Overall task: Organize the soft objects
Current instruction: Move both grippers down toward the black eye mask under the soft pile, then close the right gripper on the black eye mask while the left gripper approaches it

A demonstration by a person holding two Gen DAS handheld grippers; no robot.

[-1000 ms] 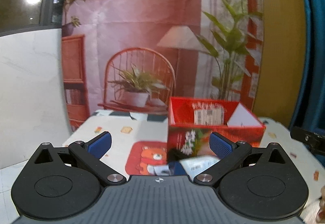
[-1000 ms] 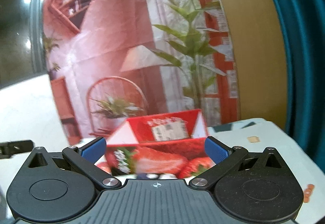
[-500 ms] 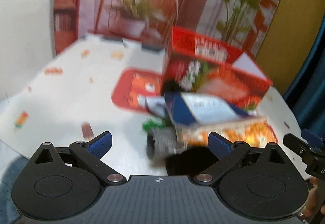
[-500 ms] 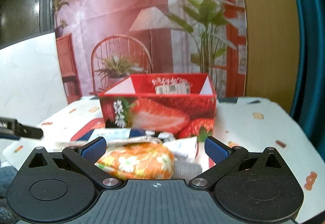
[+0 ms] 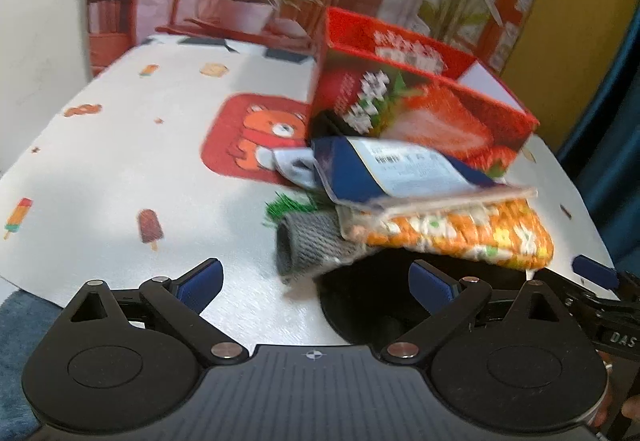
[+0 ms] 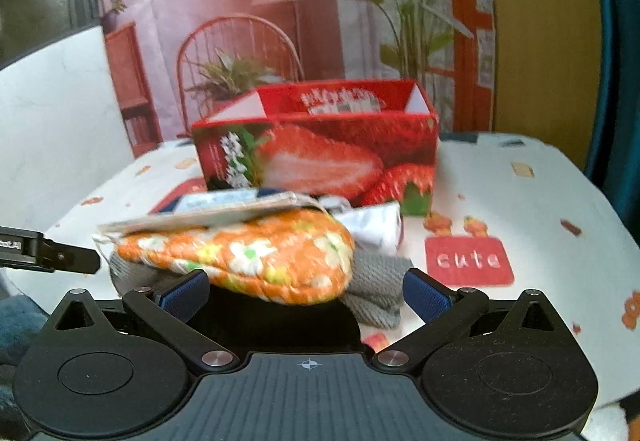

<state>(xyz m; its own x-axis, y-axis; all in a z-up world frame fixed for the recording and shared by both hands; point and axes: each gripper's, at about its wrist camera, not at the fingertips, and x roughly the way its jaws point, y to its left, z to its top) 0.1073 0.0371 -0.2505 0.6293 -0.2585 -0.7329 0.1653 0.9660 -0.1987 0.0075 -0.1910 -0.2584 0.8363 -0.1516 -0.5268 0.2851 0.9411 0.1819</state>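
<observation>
A heap of soft things lies on the table in front of an open red strawberry-print box [image 5: 420, 109] [image 6: 320, 157]. An orange flowered pad [image 5: 472, 233] [image 6: 248, 253] is in the heap, with a blue and white packet [image 5: 384, 173] [image 6: 224, 207] resting on top of it. A grey knitted piece [image 5: 308, 241] [image 6: 380, 285] lies underneath, beside something black [image 5: 368, 301] at the near edge. My left gripper [image 5: 316, 281] is open, just short of the grey piece. My right gripper [image 6: 306, 291] is open too, close in front of the orange pad.
The table wears a white cloth [image 5: 120, 161] printed with ice lollies and a red bear patch [image 5: 252, 137]. A red "cute" patch [image 6: 468, 261] lies right of the heap. A printed backdrop with a chair and plants stands behind. Blue fabric shows at the near left edge.
Both grippers have tilted down and come nearer the table, so the heap of soft things now fills the foreground. Both stay open.
</observation>
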